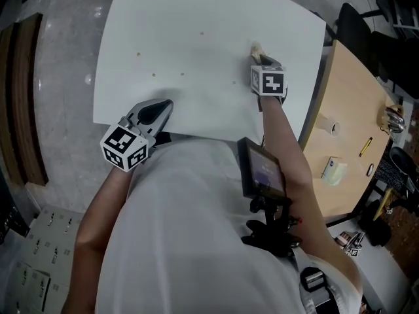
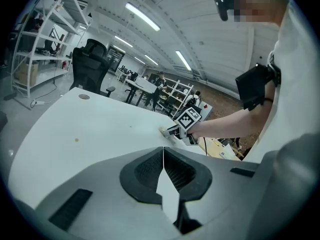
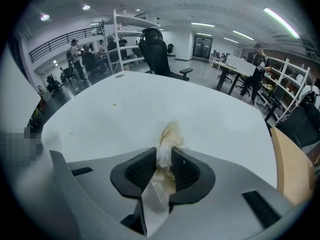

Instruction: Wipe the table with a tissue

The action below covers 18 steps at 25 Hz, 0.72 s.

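Head view, wiping stroke in hand. The right gripper (image 1: 257, 55) is clenched on a crumpled tissue (image 1: 255, 48), whose free end pokes out past the fingertips and appears to meet the white table (image 1: 196, 18) at about 1 o'clock from the tabletop's centre. In the right gripper view the wad sits squeezed between the two ribbed pads, and its tip is stained yellowish-brown.

The left gripper (image 1: 161, 109) rests over the near edge at about 7 o'clock, jaws pressed together on nothing — it plays no part in the stroke.

Several small brown specks (image 1: 154, 75) lie on the surface between 8 and 10 o'clock from the tissue, well apart from it; these are the likely targets.

To do the step well, judging from this pose:
- Hold the steep downward tilt so that only the tissue, not the hard jaw tips, bears on the surface.
- Drag toward 9 o'clock in overlapping passes, pressing lightly and evenly — little tissue protrudes, so heavy pressure may fold it back under the jaws.
- Grip firmly throughout, since the wad is soft and could slip out.
- Sweep across each speck rather than dabbing at it.
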Tool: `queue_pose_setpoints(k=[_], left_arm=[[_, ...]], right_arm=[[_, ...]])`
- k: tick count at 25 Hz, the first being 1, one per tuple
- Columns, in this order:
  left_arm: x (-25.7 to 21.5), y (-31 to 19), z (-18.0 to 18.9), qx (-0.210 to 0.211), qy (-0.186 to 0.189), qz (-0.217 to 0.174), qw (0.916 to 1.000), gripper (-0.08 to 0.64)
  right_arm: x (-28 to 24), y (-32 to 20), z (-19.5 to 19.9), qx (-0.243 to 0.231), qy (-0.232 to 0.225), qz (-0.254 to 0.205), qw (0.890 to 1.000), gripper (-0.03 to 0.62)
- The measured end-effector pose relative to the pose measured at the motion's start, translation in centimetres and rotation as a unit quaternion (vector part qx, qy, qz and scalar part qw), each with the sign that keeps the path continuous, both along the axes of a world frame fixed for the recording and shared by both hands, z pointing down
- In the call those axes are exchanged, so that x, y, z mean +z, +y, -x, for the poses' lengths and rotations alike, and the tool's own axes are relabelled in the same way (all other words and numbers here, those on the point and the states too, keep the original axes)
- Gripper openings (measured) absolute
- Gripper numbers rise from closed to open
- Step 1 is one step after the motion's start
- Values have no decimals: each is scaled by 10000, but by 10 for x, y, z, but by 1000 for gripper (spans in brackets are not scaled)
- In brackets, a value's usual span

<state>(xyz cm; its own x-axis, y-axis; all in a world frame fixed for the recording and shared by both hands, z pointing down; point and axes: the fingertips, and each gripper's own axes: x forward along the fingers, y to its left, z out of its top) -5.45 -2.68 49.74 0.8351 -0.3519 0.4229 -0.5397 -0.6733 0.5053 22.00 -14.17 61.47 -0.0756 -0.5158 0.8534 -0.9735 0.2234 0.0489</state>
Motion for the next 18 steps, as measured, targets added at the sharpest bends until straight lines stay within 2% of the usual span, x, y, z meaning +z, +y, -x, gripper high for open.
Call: queue_pose_setpoints(k=[6, 9, 12, 15, 18], left_arm=[[0, 0, 11, -20, 6, 10, 10000, 8], [1, 0, 13, 28, -6, 2, 10000, 8], [-3, -4, 13, 94, -43, -66, 9999, 8], [-11, -10, 6, 142, -41, -179, 9997, 8], [-17, -17, -5, 221, -20, -284, 9994, 8]], right_arm=[[1, 0, 29, -247, -234, 15, 9994, 94], [3, 3, 60, -877, -393, 102, 9953, 94], [-4, 10, 99, -1614, -1120, 179, 9804, 94], [-32, 11, 113, -1801, -1518, -275, 9715, 94], [-75, 7, 103, -1480, -2080, -931, 9624, 94]])
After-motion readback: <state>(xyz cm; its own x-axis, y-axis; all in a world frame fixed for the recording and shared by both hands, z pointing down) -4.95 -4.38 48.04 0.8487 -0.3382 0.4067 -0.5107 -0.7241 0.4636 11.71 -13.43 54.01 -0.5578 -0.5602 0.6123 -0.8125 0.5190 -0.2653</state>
